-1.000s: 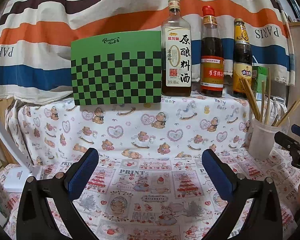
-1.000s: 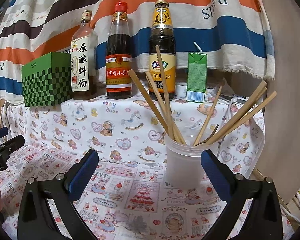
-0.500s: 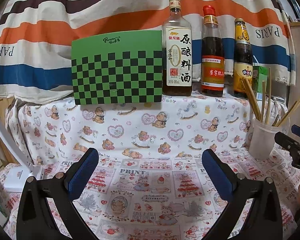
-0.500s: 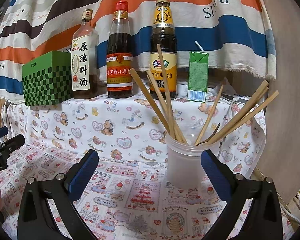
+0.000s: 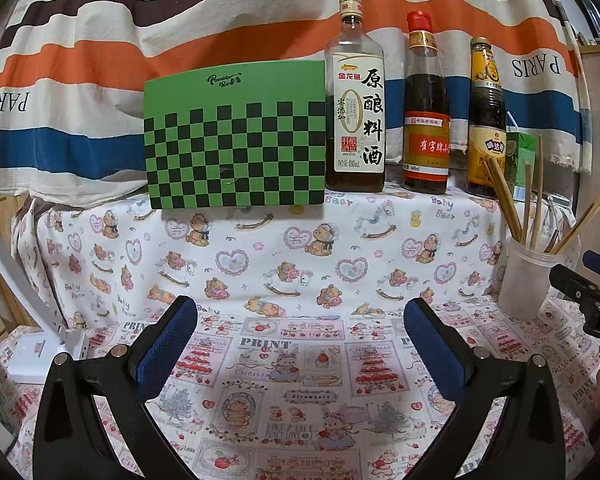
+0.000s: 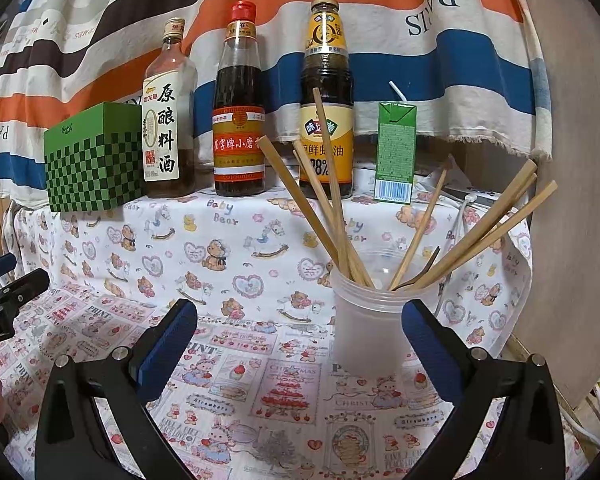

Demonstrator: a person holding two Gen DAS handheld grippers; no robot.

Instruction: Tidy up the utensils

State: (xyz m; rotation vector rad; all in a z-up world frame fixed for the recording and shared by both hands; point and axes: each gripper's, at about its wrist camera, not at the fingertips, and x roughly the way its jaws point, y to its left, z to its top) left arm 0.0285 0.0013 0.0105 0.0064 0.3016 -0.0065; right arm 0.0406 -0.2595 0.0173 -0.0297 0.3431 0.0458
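Translucent plastic is what stands between us and the utensils: the cup sits on the table at about one o'clock from our right gripper, just beyond its jaws, which are spread wide and hold nothing. The wooden chopsticks fan out of it, some leaning toward eleven o'clock, others toward two, with a dark utensil handle low among them. Our left gripper hangs over bare printed cloth, jaws likewise wide apart and empty, the cup off at three o'clock. The cup looks light and top-heavy, so we judge a nudge on a leaning stick could tip it and spill everything. The bottles behind at twelve o'clock stand well clear.
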